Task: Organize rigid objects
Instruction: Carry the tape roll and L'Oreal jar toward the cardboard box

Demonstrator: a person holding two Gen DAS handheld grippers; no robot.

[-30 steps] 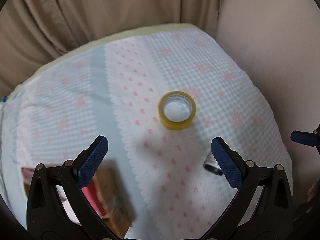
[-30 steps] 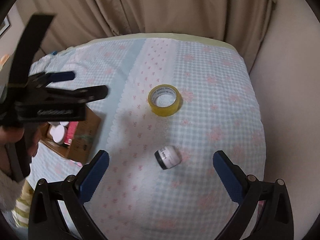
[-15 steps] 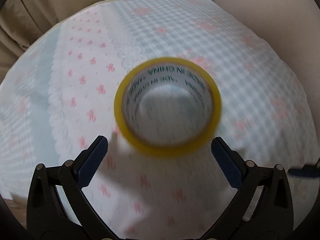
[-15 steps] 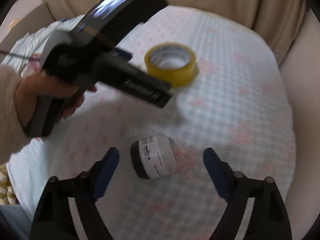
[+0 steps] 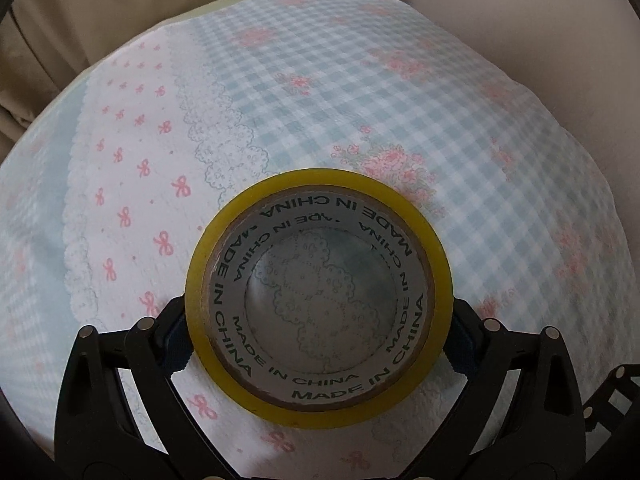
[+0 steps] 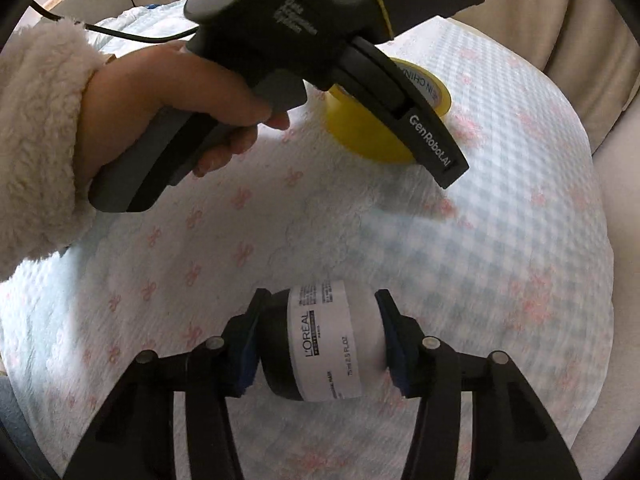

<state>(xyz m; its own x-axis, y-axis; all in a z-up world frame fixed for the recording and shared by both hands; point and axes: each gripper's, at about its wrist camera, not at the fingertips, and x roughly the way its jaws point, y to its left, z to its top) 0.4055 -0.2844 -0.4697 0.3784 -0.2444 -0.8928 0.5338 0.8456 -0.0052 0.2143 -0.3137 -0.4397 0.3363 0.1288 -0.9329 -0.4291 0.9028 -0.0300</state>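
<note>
Left claw [image 5: 318, 334] clamped on tape [image 5: 319, 296], right claw [image 6: 318, 344] clamped on jar [image 6: 320, 340], both on checked cloth [image 5: 400, 128].

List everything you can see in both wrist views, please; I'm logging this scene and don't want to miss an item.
tape roll: 1, yellow with a grey core printed MADE IN CHINA, flat on the cloth, between the left gripper's fingers.
jar: 1, white with a black lid and a L'OREAL label, on its side between the right gripper's fingers.
tablecloth: 1, light blue check with pink flowers and bows, under both items.
curtain: beige, behind the table.
cable: 1, black, behind the left hand.
left gripper: black with blue pads, closed on the tape roll.
right gripper: black with blue pads, closed on the jar.
left hand: 1, fleecy cream sleeve, holding the left gripper's handle.
</note>
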